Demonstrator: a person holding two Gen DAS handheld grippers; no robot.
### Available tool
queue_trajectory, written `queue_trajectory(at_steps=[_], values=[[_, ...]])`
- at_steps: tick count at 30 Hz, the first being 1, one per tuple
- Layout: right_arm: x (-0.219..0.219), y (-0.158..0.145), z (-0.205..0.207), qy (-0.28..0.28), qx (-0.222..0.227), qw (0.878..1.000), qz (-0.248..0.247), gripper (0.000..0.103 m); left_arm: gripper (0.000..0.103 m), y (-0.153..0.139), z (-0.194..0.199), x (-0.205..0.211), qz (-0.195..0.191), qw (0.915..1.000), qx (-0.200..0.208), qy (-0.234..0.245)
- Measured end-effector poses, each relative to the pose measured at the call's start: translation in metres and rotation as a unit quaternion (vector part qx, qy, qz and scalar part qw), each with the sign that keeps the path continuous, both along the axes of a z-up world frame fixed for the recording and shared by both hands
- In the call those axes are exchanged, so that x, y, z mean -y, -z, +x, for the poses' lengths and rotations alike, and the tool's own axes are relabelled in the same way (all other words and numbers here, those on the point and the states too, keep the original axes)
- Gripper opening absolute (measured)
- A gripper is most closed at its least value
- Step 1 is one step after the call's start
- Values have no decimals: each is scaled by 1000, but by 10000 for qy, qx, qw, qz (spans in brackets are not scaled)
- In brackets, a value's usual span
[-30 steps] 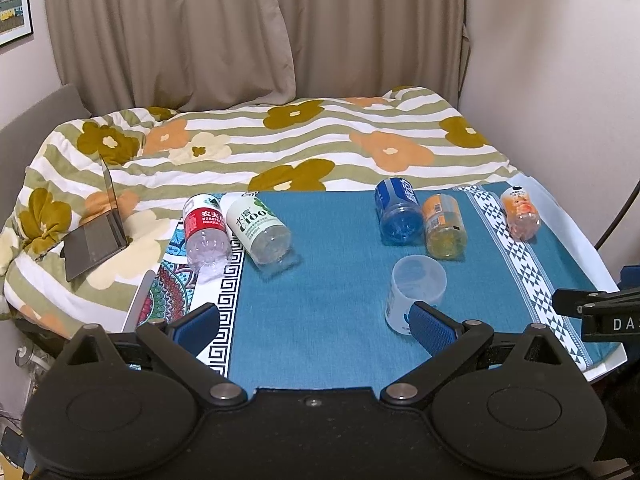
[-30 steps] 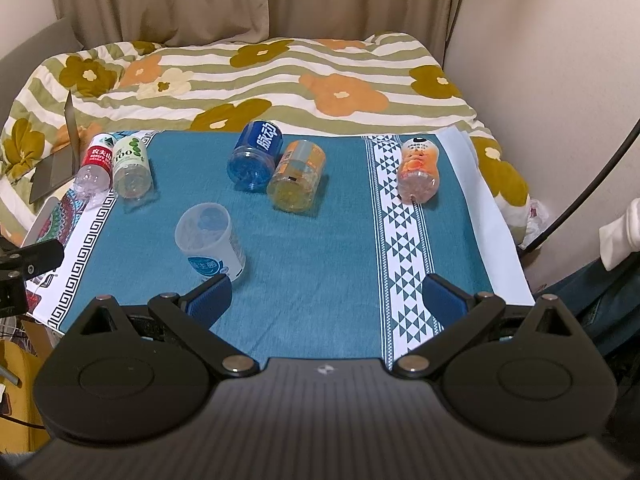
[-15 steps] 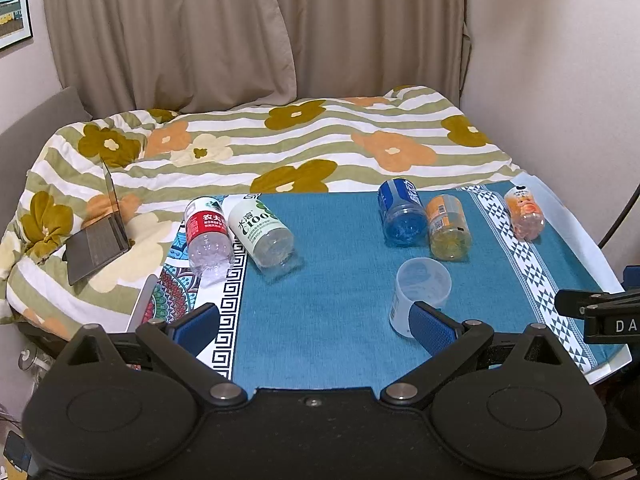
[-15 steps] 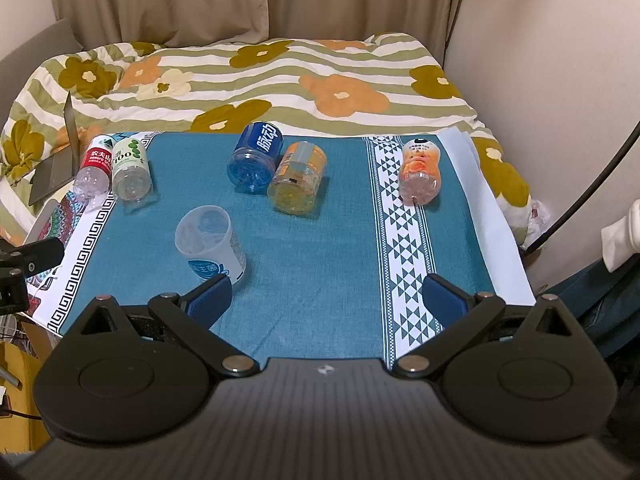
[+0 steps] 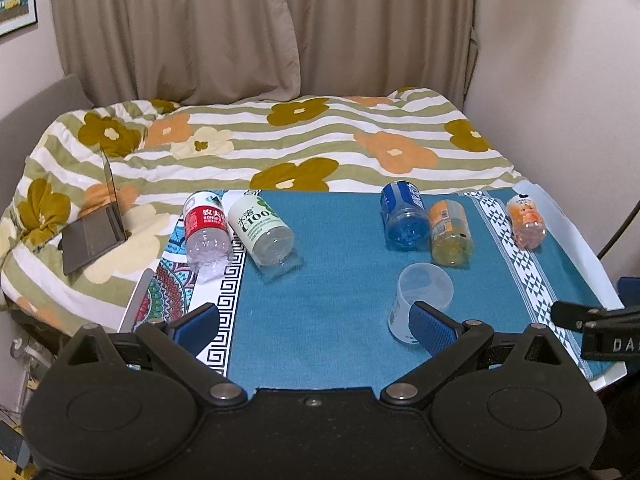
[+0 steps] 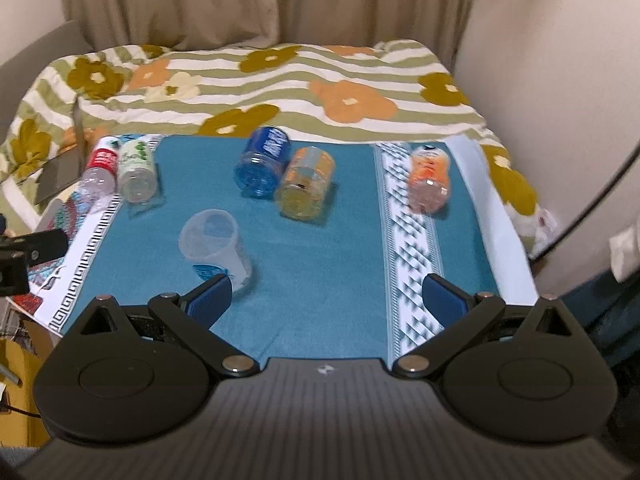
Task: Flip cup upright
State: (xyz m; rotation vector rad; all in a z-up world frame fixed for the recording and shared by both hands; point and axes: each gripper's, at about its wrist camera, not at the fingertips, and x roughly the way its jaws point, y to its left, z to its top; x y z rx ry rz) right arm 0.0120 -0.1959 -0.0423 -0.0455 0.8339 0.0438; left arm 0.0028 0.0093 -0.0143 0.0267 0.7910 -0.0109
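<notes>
A clear plastic cup (image 5: 422, 294) with a blue label stands upright, mouth up, on the teal tablecloth (image 5: 332, 300); it also shows in the right wrist view (image 6: 214, 244). My left gripper (image 5: 314, 322) is open and empty, and its right finger overlaps the cup's base in view. My right gripper (image 6: 326, 300) is open and empty, with its left finger just in front of the cup. The right wrist view is slightly blurred.
Several bottles lie on their sides on the cloth: red-labelled (image 5: 206, 230), white-green (image 5: 262, 232), blue (image 5: 402, 216), orange-yellow (image 5: 450, 232) and a small orange one (image 5: 526, 220). A bed with a floral quilt (image 5: 280, 148) and a laptop (image 5: 96, 224) lie behind. A wall stands right.
Both views have shifted slightly. The right wrist view has moved a little forward and is now blurred. The cup stays upright and both grippers stay open.
</notes>
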Motion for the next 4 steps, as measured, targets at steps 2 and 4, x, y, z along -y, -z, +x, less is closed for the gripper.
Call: queue_trajectory(at_steps=[2,4], values=[[-4,5,3,-266,28,9996,119,103,103,-1,0,-4,-65,10000,6,-75],[-9,11,8,-537,87,9982,238,103,103,-2,-1,-7,-25,9998,38,-175]])
